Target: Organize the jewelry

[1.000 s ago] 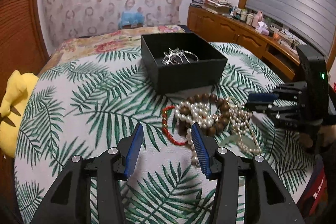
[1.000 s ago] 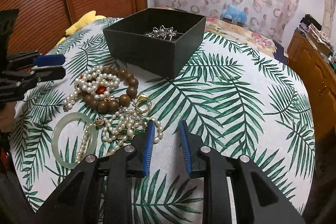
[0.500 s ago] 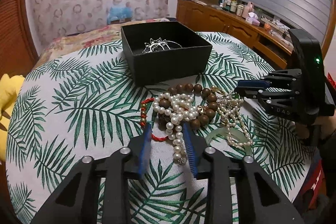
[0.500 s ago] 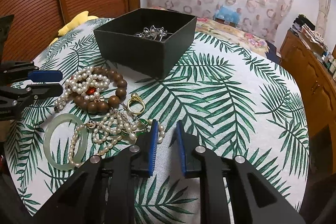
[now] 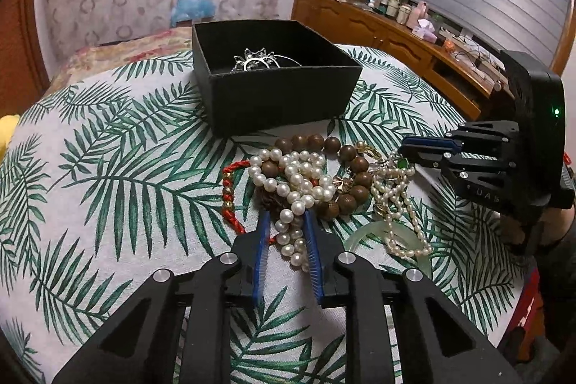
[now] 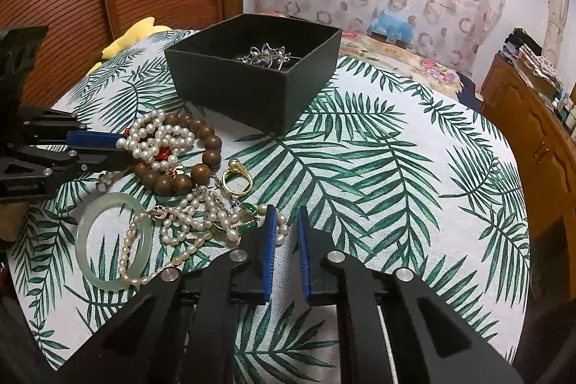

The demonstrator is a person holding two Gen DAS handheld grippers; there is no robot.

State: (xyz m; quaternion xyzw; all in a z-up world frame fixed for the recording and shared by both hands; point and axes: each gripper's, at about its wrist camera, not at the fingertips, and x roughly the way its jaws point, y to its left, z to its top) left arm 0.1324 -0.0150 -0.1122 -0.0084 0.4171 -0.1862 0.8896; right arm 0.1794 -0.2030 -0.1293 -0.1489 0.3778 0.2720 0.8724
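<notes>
A pile of jewelry lies on the leaf-print cloth (image 5: pixel 108 168) in front of an open black box (image 5: pixel 280 96) (image 6: pixel 230 96) that holds a silver piece (image 5: pixel 257 62). My left gripper (image 5: pixel 286 215) (image 6: pixel 124 150) is closing, its blue pads on either side of the big pearl strand (image 5: pixel 298 179) and pressing on it. That strand lies over a wooden bead bracelet (image 5: pixel 354 164) and a red cord bracelet (image 5: pixel 228 189). My right gripper (image 6: pixel 287 209) (image 5: pixel 406 152) is shut, holding nothing. The end of a small pearl strand (image 6: pixel 187 222) lies by its left finger.
A jade bangle (image 6: pixel 84 240), a gold ring (image 6: pixel 235 180) and green stones lie in the pile. A yellow plush toy (image 6: pixel 133 31) sits at the far left edge. A wooden cabinet (image 5: pixel 378 27) runs along the right, past the cloth's edge.
My left gripper came forward and down onto the pile, and its jaws narrowed from wide apart to around the big pearl strand. The right gripper stayed put and its jaws narrowed.
</notes>
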